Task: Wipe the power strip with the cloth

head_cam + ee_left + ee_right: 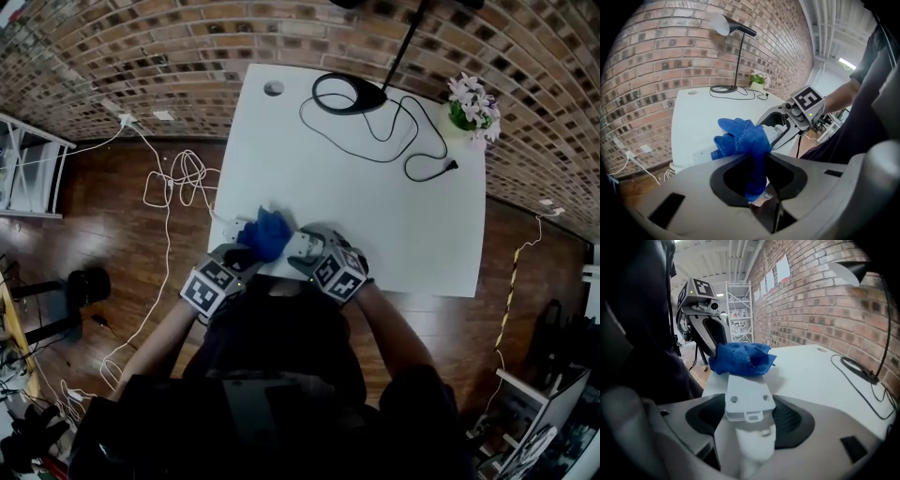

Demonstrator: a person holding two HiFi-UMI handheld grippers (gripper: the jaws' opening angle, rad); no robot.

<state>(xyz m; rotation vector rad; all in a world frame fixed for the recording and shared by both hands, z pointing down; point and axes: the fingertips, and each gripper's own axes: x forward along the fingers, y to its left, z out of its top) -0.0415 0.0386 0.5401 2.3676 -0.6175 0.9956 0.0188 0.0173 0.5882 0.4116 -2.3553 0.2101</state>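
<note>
Right now your right gripper [749, 411] has its jaws wide, clamped on the near end of the power strip [746, 390]. The strip's long axis runs straight away from those jaws toward 12 o'clock in the right gripper view. At that far end sits the cloth [740, 138], bunched on top of the strip and pinched in the narrow jaws of your left gripper [759, 164]. In your head view the strip lies near the front edge of the worktop [375, 187], running roughly from 9 to 3 o'clock between the two grippers, with the cloth at the 9 end. So the wipe, I judge, must travel along that axis, toward your right gripper.
</note>
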